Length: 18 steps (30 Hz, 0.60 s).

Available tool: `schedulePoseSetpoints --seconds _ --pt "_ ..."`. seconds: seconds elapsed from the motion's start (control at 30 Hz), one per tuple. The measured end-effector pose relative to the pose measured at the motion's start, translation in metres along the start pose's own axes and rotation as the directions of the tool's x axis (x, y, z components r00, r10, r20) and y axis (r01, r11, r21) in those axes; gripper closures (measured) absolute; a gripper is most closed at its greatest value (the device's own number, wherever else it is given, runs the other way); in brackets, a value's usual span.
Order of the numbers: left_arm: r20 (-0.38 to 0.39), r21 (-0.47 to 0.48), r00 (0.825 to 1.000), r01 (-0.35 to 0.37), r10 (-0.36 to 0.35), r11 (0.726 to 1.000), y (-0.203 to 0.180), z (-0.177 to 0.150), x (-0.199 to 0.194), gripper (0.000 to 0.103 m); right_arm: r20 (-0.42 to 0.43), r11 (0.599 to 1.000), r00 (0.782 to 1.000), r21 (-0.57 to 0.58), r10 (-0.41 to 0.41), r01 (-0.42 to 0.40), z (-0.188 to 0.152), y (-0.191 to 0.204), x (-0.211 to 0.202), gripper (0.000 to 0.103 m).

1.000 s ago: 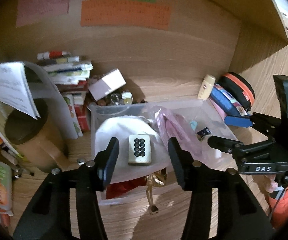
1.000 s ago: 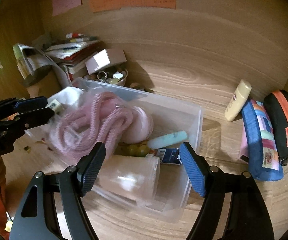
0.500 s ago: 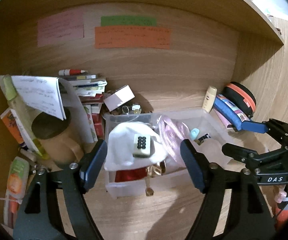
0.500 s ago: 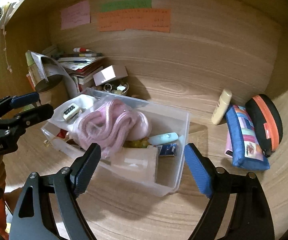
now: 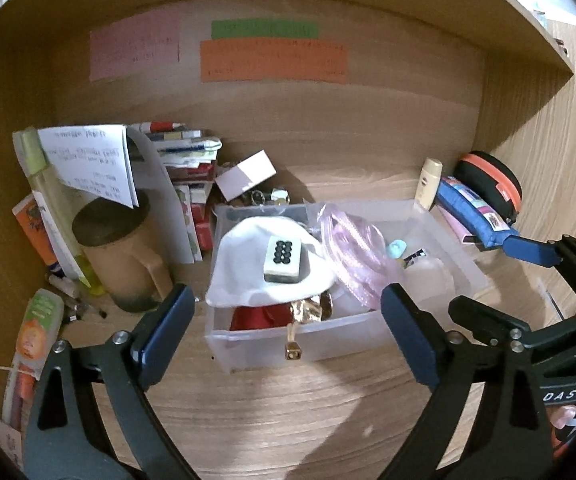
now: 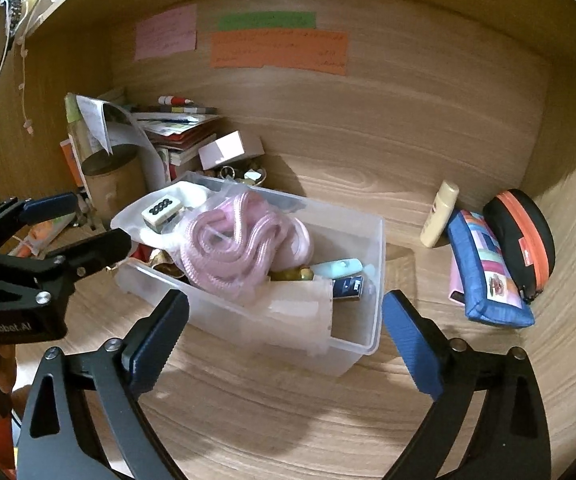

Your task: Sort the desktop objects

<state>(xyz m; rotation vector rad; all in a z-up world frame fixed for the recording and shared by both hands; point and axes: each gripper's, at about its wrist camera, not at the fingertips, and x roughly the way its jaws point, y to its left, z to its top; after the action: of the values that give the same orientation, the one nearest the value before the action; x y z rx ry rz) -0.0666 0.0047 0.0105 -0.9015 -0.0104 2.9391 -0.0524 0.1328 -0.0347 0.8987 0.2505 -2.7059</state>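
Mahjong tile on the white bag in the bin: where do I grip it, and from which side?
Grip the mahjong tile across its two long edges, coming straight down from above with the left hand-held gripper. It lies flat, dots up, on the soft white bag, so only its side faces are free; the bag may sag.

surface: wooden desk (image 6: 288,420) | on it: clear bin (image 6: 364,280), mug (image 5: 127,264), pencil case (image 6: 484,272)

I read "DAS" on the right gripper (image 5: 504,280); "GenRobot.AI" on the left gripper (image 6: 75,224). Wall notes illegible.
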Motion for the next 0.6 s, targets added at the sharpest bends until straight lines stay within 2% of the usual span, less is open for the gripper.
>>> schedulePoseSetpoints --seconds 0.6 --pt "-0.014 -0.012 1.000 0.009 -0.009 1.000 0.0022 -0.0019 0.0051 0.008 -0.012 1.000 1.000 0.022 0.008 -0.008 -0.0011 -0.0023 0.0011 0.006"
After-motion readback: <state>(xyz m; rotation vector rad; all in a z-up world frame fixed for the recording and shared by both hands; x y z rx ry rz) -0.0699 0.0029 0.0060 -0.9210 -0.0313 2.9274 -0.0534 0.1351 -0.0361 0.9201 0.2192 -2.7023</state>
